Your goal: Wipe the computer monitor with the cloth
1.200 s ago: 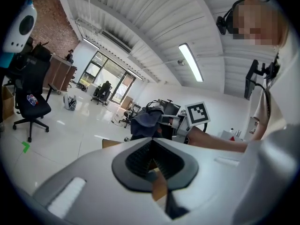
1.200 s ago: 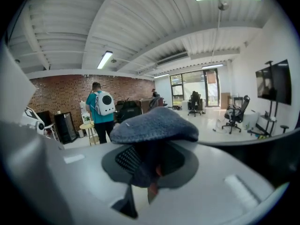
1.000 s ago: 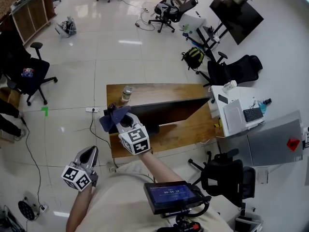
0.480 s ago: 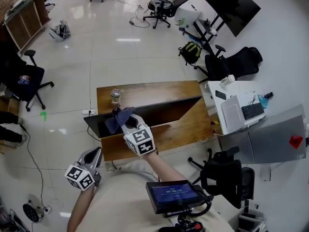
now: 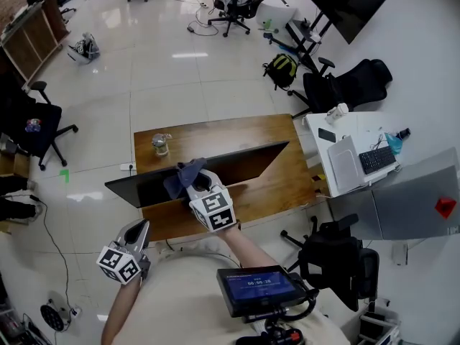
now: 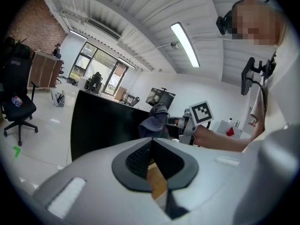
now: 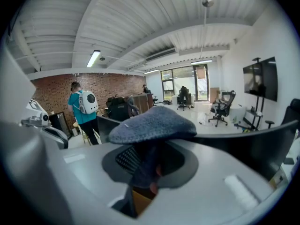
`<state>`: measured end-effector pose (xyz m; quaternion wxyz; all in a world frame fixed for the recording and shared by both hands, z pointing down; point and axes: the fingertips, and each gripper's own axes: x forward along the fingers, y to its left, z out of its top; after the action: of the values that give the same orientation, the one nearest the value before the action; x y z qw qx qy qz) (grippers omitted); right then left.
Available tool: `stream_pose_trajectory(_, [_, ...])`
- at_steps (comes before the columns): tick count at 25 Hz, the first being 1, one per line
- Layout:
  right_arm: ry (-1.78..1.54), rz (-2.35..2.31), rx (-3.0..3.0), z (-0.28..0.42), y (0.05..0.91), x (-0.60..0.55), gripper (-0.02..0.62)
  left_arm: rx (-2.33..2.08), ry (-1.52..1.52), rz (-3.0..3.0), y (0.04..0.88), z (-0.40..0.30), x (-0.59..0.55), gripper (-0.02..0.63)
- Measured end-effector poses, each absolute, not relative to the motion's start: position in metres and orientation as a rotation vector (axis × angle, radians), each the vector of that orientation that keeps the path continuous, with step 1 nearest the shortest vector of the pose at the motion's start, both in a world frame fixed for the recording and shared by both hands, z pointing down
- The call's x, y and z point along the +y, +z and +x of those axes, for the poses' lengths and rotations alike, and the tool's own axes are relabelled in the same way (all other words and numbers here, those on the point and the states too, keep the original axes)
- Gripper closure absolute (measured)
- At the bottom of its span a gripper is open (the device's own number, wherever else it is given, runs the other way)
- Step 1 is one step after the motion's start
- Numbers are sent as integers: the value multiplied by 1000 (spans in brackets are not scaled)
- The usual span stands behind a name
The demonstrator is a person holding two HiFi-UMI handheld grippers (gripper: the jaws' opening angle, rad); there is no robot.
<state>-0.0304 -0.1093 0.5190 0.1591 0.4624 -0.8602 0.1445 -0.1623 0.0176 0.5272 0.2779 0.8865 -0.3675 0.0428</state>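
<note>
Blue-grey cloth [image 5: 184, 174] gripped in the right claw [image 5: 192, 184], draped over the top edge of the monitor [image 5: 241, 164]. The monitor stands on the wooden tabletop [image 5: 215, 131], with a glass jar [image 5: 159, 144] behind it and to the left of the cloth. In the right gripper view the claw [image 7: 145, 168] is closed on a fold of the cloth [image 7: 152, 123]. The rest of the cloth is bunched above it, and the monitor's dark edge [image 7: 255, 142] runs off to the right.

The left claw [image 5: 137, 227] hangs low beside the person, off the tabletop. The left gripper view shows its jaws [image 6: 151, 149] pressed together with nothing between them. Beyond them stand the black monitor [image 6: 98, 125] and the cloth [image 6: 153, 121] at its upper edge.

Progress: wiping appears to be under way. The cloth is in contact about a third of the way along from the monitor's left end, so most of the length to the right seems still to be covered. The steep head view shows no streaks or dust, so how much of the surface is actually clean cannot be judged.

Change over the last second: the cloth was near the monitor's left end, directly in front of the jar, and has since moved right along the top edge. The left claw has kept its place.
</note>
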Motion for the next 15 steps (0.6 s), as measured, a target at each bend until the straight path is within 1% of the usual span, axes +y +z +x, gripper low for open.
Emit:
stream_pose_trajectory(8, [506, 1483, -2428, 57, 528, -119, 518, -917, 158, 2403, 534, -108, 7, 623])
stream_pose_trajectory(15, [717, 1822, -2346, 213, 557, -85, 517, -863, 197, 2408, 544, -46, 3, 623])
